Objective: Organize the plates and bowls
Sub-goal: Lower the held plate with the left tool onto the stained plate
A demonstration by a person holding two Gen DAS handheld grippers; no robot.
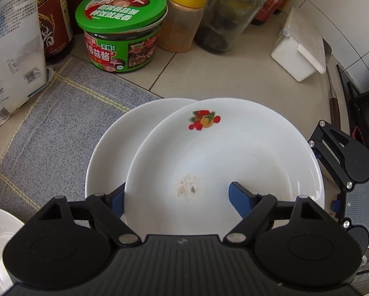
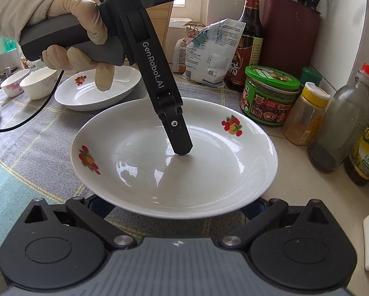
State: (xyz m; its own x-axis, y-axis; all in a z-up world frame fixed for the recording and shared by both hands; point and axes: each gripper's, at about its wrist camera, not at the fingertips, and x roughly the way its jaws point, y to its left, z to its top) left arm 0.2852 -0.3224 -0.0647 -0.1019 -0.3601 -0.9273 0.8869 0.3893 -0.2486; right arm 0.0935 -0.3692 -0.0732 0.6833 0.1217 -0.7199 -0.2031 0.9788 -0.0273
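A white plate with fruit prints (image 1: 233, 148) lies offset on top of a plain-looking white plate (image 1: 110, 148) on a grey mat (image 1: 48, 135). My left gripper (image 1: 178, 187) is open and straddles the top plate's rim, one blue pad outside it and the other over the plate's floor. In the right wrist view a gloved hand holds that left gripper (image 2: 183, 149), its tip touching the top plate (image 2: 209, 172). My right gripper (image 2: 175, 204) stands open, fingertips hidden under the plate's near rim. A third plate (image 2: 95, 93) and three small bowls (image 2: 39, 83) sit beyond.
A green-lidded jar (image 1: 120, 32), a yellow-capped spice jar (image 1: 182, 17) and a glass bottle (image 1: 228, 12) crowd the counter behind the plates. A white bag (image 1: 9, 49) stands left. A white box (image 1: 297, 49) and a knife (image 1: 333, 98) lie right.
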